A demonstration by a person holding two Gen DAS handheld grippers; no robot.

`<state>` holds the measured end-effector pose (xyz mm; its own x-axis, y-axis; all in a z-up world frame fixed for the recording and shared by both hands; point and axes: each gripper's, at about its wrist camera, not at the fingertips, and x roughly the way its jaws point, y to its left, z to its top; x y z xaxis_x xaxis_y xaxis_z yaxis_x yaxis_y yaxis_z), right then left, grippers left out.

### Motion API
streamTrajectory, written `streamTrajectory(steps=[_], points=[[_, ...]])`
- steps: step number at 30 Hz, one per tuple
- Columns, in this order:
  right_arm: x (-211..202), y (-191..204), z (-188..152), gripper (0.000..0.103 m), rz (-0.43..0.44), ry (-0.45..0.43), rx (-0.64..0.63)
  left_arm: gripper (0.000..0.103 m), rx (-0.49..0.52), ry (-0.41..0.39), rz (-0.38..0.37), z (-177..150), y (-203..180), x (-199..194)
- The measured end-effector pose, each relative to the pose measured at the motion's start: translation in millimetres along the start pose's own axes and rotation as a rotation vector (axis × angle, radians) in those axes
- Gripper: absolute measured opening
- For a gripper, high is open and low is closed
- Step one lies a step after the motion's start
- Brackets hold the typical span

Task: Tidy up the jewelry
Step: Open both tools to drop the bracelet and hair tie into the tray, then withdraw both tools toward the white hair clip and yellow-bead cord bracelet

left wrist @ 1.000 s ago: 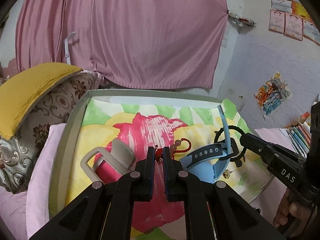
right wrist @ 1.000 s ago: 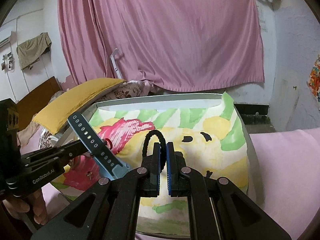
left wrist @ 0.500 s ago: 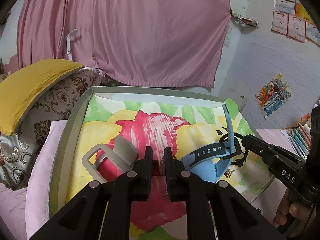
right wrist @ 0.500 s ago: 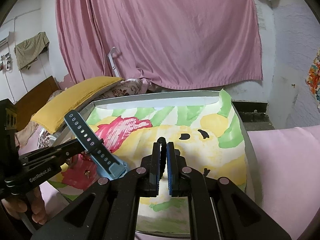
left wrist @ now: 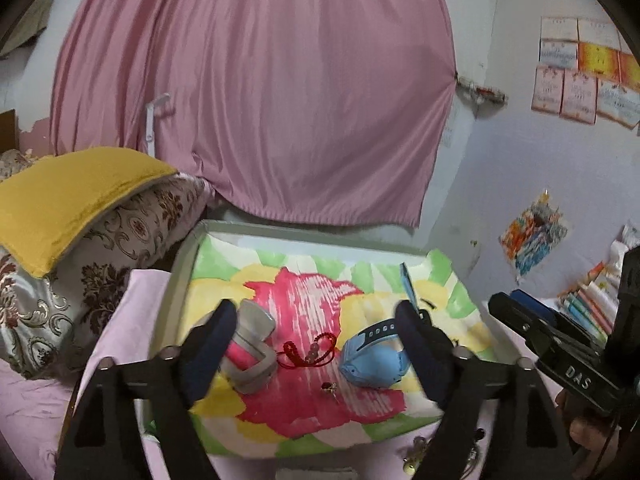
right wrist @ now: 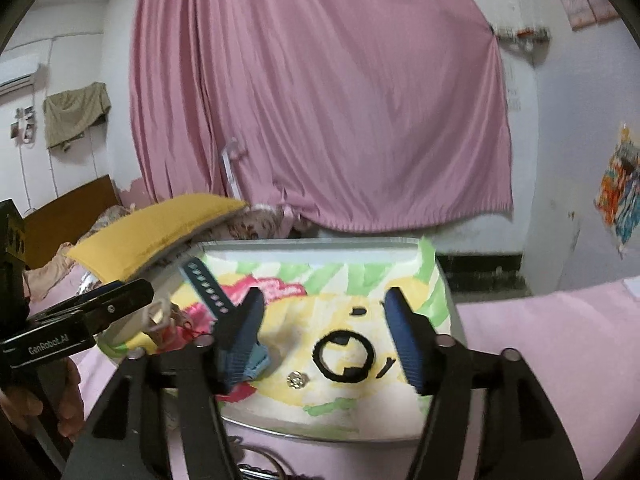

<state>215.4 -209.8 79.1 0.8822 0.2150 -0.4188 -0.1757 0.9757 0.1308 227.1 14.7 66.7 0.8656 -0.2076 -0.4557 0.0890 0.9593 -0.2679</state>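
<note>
- Only the left wrist view shows the red bead bracelet plainly. It lies on the pink flower of the painted paper lining the tray, between a grey strap on its left and a blue watch on its right.
- The same view shows a tiny dark stud just in front of the bracelet, and the side of the right claw at the picture's right edge with fingers of a hand beneath it.
- Only the right wrist view shows the black hair tie, a flat ring on the yellow part of the paper, with a small silver stud just to its left.
- That view also shows the watch's dark strap standing up behind its left finger, and the side of the left claw at the picture's left edge.
- The left claw has just been opening; its jaws stand wide and released. The bracelet lies in the gap between them, touched by neither finger; the grey strap sits against the left finger and the watch against the right one.
- The right claw has also just been opening and grips nothing. The hair tie lies on the paper in the gap between its fingers, nearer the right one, touching neither.
- A pink curtain hangs behind the tray, and a yellow cushion lies to its left.
</note>
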Motion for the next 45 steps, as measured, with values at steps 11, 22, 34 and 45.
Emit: streamTrajectory(steps=[11,22,34,45], points=[[-52,21,-10,0.101,0.027,-0.127,-0.088,0.102,0.073,-0.108,0.043,-14,-2,-54],[-69,20,-27,0.101,0.047,-0.042,-0.147,0.102,0.142,-0.062,0.057,-33,5,-78],[-50,21,-46,0.101,0.115,0.148,-0.186,0.102,0.168,0.154,-0.002,-54,15,-57],[-21,34,-60,0.063,0.211,0.297,-0.230,0.069,0.114,0.300,-0.074,-60,17,-30]])
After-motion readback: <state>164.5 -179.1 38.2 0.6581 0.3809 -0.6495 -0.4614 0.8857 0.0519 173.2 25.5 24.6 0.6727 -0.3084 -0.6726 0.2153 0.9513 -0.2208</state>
